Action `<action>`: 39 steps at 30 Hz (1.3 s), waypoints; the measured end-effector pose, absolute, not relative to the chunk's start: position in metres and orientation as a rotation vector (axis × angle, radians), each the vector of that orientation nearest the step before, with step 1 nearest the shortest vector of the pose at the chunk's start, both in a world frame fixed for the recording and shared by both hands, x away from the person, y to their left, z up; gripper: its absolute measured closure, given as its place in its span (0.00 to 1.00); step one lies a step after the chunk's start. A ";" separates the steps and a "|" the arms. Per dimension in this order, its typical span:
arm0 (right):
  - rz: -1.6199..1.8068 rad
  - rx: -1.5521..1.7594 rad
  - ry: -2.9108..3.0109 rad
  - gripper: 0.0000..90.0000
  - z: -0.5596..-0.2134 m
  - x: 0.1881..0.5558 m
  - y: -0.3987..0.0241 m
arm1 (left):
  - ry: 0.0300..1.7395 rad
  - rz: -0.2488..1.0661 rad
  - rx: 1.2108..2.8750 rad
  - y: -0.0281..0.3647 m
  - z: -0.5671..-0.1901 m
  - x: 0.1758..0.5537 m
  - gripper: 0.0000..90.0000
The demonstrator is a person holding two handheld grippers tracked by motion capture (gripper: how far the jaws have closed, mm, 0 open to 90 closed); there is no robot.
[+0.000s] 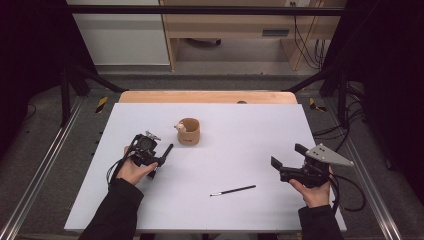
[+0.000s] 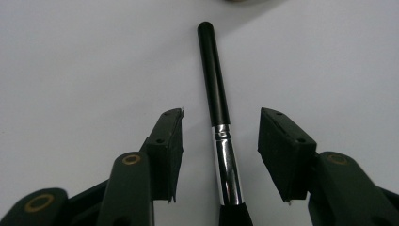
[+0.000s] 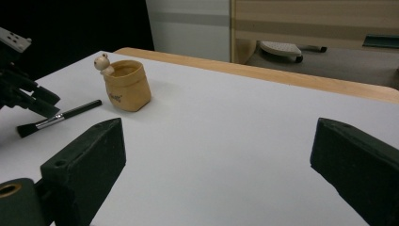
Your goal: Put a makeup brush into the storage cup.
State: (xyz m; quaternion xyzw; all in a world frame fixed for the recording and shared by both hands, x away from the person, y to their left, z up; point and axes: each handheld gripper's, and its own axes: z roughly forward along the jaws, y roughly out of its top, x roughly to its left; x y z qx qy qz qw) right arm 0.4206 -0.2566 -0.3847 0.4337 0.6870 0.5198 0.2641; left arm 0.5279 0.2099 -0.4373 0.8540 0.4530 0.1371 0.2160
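A thick brush (image 2: 214,80) with a black handle and a silver ferrule lies on the white table (image 1: 240,150). In the left gripper view it sits between my jaws without touching either pad. My left gripper (image 2: 221,117) is open over it, to the left of the tan pouch (image 1: 189,131) in the high view. The same brush (image 3: 59,117) shows flat on the table beside the left gripper (image 3: 19,89) in the right gripper view. My right gripper (image 1: 286,155) is at the right of the table, open and holding nothing.
The tan pouch (image 3: 127,84) stands upright mid-table with a small wooden figure (image 3: 102,61) on its rim. A thin dark brush (image 1: 233,190) lies near the front, between the two hands. The table's wooden far edge (image 1: 207,96) borders the floor beyond.
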 end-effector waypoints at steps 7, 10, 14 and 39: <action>1.417 1.169 1.857 0.05 -0.384 0.420 -0.258 | 1.270 0.357 2.438 0.204 -0.449 0.534 0.63; 1.413 1.169 1.860 0.05 -0.384 0.420 -0.257 | 1.276 0.342 2.438 0.204 -0.450 0.534 0.67; 1.412 1.171 1.862 0.05 -0.384 0.421 -0.257 | 1.273 0.317 2.439 0.205 -0.450 0.535 0.73; 1.415 1.172 1.874 0.05 -0.385 0.421 -0.255 | 1.206 0.285 2.506 0.201 -0.449 0.536 0.87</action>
